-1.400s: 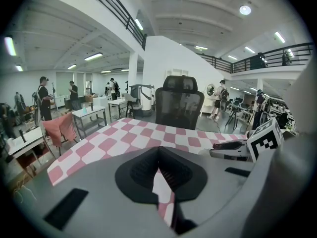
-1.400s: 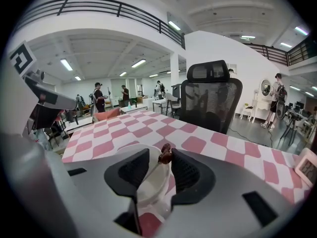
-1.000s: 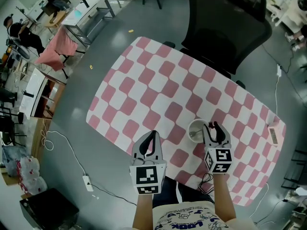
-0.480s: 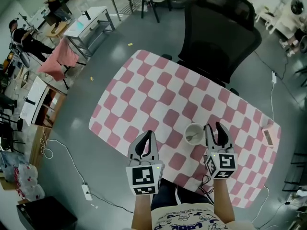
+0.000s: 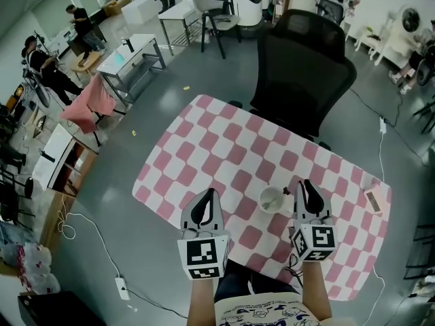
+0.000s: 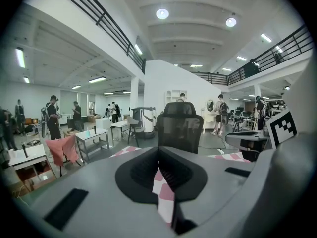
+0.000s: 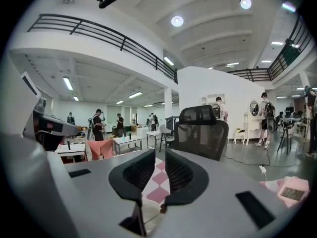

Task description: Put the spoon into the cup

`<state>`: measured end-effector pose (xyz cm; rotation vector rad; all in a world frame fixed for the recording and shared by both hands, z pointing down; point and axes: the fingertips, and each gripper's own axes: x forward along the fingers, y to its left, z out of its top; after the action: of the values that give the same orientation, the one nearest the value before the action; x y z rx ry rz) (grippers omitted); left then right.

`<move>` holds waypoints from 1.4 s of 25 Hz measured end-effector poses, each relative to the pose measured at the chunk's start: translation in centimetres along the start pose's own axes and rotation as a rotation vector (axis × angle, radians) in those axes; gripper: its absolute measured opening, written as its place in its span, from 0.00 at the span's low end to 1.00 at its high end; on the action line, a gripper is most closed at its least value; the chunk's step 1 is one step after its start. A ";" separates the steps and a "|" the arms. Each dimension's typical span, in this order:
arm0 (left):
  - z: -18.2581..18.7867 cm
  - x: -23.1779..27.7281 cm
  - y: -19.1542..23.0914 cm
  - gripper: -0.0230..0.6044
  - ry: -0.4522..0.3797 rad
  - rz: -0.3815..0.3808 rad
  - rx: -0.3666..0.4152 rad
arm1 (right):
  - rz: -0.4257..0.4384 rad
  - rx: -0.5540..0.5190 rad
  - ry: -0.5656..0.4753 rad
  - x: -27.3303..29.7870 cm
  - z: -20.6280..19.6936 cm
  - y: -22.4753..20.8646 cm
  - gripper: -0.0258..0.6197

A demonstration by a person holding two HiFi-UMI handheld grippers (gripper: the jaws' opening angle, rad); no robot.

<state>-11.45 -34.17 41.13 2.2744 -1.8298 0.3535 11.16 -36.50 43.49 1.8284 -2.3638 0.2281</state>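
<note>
A white cup [image 5: 262,202] stands on the pink-and-white checked table near its front edge, with the spoon [image 5: 272,200] lying inside it. My right gripper [image 5: 304,184] hangs above the table just right of the cup; its jaws are closing, with a narrow gap and nothing between them [image 7: 160,156]. My left gripper [image 5: 209,194] is raised over the front edge, left of the cup, shut and empty [image 6: 159,151]. Both point across the table toward the chair.
A black office chair [image 5: 304,60] stands at the table's far side. A small flat device [image 5: 372,199] lies near the right edge of the table [image 5: 224,141]. Left of it are grey floor, worktables [image 5: 129,56], a pink cloth [image 5: 88,104] and people.
Both grippers have lifted away from the table. The right one, wide open beside the cup a second ago, has narrowed its jaws. The spoon stays in the cup.
</note>
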 end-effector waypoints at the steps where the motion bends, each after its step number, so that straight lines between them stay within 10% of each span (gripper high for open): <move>1: 0.4 -0.3 -0.1 0.06 -0.009 -0.001 0.001 | -0.002 0.008 -0.010 -0.4 0.4 0.0 0.15; 35: 8.8 -5.8 -2.2 0.06 -0.214 -0.015 0.058 | 0.001 -0.008 -0.219 -6.4 10.3 0.9 0.06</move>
<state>-9.95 -30.96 30.92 2.4477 -1.9223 0.1686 11.67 -32.32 32.01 1.9383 -2.5025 0.0184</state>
